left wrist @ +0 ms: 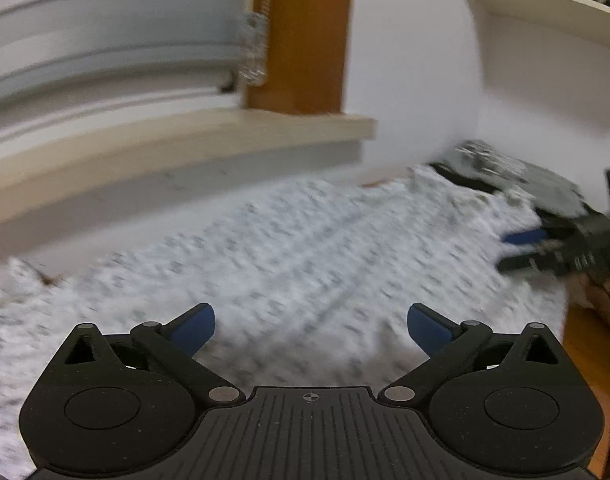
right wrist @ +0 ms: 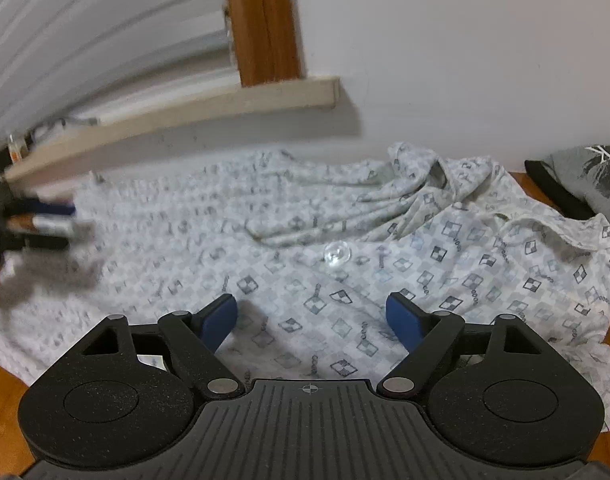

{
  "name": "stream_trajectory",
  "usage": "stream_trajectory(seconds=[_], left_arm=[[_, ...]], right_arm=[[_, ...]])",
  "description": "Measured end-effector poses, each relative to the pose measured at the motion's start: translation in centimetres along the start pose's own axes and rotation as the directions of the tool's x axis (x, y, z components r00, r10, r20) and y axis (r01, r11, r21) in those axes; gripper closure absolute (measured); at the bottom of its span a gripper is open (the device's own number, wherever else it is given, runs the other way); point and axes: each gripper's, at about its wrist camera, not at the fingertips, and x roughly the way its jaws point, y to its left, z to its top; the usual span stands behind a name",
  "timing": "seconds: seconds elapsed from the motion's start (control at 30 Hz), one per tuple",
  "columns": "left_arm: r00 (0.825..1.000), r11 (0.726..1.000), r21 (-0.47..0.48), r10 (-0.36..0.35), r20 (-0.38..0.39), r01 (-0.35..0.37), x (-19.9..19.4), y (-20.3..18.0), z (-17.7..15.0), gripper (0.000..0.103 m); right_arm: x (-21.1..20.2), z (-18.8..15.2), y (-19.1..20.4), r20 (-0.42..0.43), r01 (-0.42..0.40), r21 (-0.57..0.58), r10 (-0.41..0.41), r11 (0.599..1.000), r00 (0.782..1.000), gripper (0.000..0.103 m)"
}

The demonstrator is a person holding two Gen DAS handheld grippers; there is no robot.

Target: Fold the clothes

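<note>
Soft printed cloth shirt (right wrist: 345, 280) on smooth wooden table (right wrist: 9, 392)

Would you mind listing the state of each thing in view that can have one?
Left gripper: open, holding nothing, above the shirt.
Right gripper: open, holding nothing, above the shirt.
Patterned shirt: spread out, not folded, rumpled near the collar.
Grey printed garment: lying beside the shirt; folded or not, cannot tell.

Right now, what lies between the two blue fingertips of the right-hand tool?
Only the patterned shirt, spread on the wooden table. The right gripper is open above it, holding nothing, as the right wrist view shows.
</note>
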Motion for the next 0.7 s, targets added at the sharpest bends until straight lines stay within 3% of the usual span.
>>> stream_trajectory(seconds=[0.07,0.13,0.17,0.47,0.7], left_arm=[[1.000,1.000,-0.006,-0.005,0.003,0.005,-0.1,-0.1,-0.4,0.000],[1.000,1.000,-0.013,-0.011,0.007,0.011,-0.3,-0.1,-0.8,0.000],[1.000,1.000,-0.018,-0.016,0.008,0.016,-0.4,-0.1,-0.9,0.000],[0.999,0.999,-0.016,-0.036,-0.025,0.036,-0.9,-0.7,-1.7,0.000],[0.999,0.998,-0.050,-0.034,-0.015,0.033,-3.2,-1.4,-3.1,0.000]], right_arm=[[-1.1,-0.2,-0.7,0.039,0.009,-0.003,-0.009,1.000,0.999,0.029],[-2.1,-0.7,-1.3,0.045,0.050,-0.023,-0.049,0.998,0.998,0.069],[-2.4,-1.1,-1.5,0.038,0.056,-0.030,-0.054,0.998,0.998,0.072],[-5.8,-4.6,-2.8,0.016,0.092,-0.095,-0.091,0.991,0.996,0.074],[-8.7,-6.8,-2.8,0.041,0.050,-0.069,-0.048,0.996,0.998,0.074]])
